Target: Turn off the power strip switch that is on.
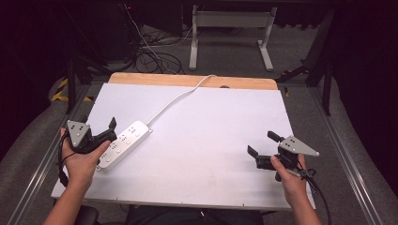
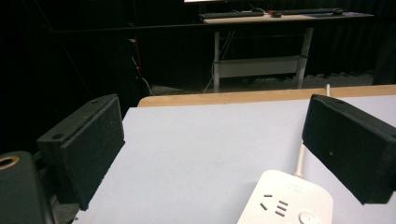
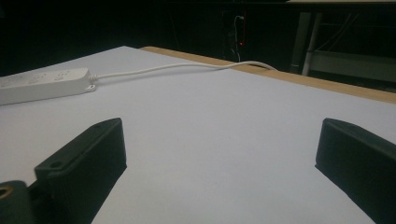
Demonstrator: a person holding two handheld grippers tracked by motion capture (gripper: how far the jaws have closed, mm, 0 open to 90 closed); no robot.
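Note:
A white power strip (image 1: 123, 144) lies slantwise on the left part of the white table top (image 1: 206, 154). Its white cable (image 1: 176, 99) runs off over the far wooden edge. My left gripper (image 1: 111, 131) hovers at the strip's left side, open. In the left gripper view the strip's end (image 2: 287, 200) sits low between the jaws, nearer the right one, with nothing gripped by the left gripper (image 2: 215, 154). My right gripper (image 1: 262, 143) stands open over bare table at the right. From the right gripper (image 3: 219, 158) the strip (image 3: 42, 84) and cable (image 3: 187, 67) lie far off to the left.
A wooden strip (image 1: 192, 80) borders the table's far edge. Beyond it stand a white desk frame (image 1: 230, 19) and tangled cables (image 1: 155, 54) on the floor. Metal rails (image 1: 349, 164) run along both sides of the table.

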